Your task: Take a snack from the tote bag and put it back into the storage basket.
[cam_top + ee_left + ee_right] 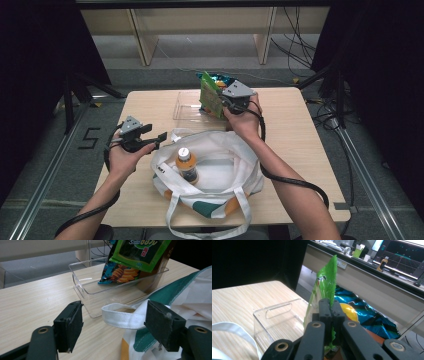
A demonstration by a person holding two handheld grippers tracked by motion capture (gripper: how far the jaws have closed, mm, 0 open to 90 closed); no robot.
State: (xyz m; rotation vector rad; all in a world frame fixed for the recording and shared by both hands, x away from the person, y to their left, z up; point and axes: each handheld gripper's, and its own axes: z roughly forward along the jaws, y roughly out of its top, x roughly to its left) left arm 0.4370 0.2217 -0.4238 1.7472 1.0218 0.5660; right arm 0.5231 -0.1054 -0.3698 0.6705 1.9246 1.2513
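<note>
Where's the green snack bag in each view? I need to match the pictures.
High view: green snack bag top centre, pinched by the right claw.
Left gripper view: top right, above the clear tray.
Right gripper view: centre, between the shut jaws.
Shared landmark: clear tray.

Bare wooden table open right of the tote bag, clear strip on its left edge too, bottle standing inside the bag's open mouth, clear bin blocking the far centre, snack packets upright there.
</note>
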